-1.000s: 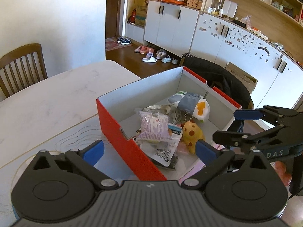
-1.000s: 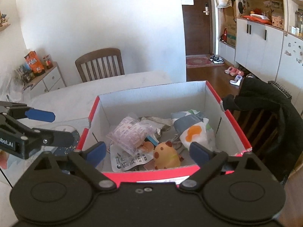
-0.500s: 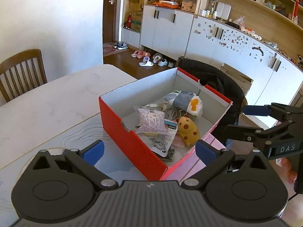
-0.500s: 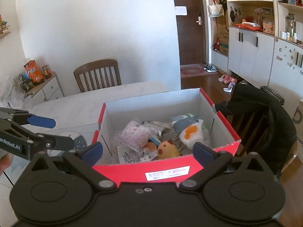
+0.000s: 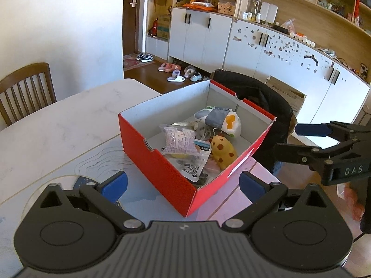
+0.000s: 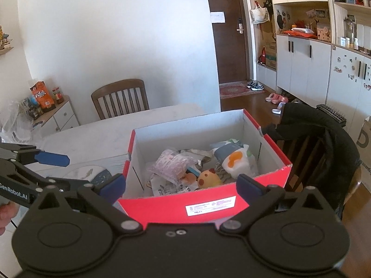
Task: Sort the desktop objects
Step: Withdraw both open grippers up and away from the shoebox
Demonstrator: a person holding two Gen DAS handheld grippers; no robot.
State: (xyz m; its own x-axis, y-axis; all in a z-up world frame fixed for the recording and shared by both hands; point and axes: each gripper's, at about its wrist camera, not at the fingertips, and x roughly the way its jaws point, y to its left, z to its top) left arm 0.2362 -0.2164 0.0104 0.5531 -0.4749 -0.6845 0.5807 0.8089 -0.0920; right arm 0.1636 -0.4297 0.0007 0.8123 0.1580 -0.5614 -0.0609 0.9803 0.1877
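A red cardboard shoebox (image 5: 162, 164) with a plain white inside and no lid stands on the pale marble-look table (image 5: 58, 125), one corner turned toward the left wrist camera; a white printed label (image 6: 210, 205) is stuck on its near end wall. Inside lies a loose heap: a crinkly clear packet with pink print (image 5: 179, 139), a flat white sachet with dark lettering (image 5: 190, 165) beneath it, a rounded yellow toy with brown spots (image 5: 223, 151), and a soft white pouch with a grey band and an orange patch (image 5: 222, 120) against the far wall. The left gripper (image 5: 182, 183) is spread wide and empty, short of the box's near corner. The right gripper (image 6: 180, 184) is likewise wide apart, holding nothing, its blue-padded fingers (image 6: 249, 185) flanking the labelled wall without touching it
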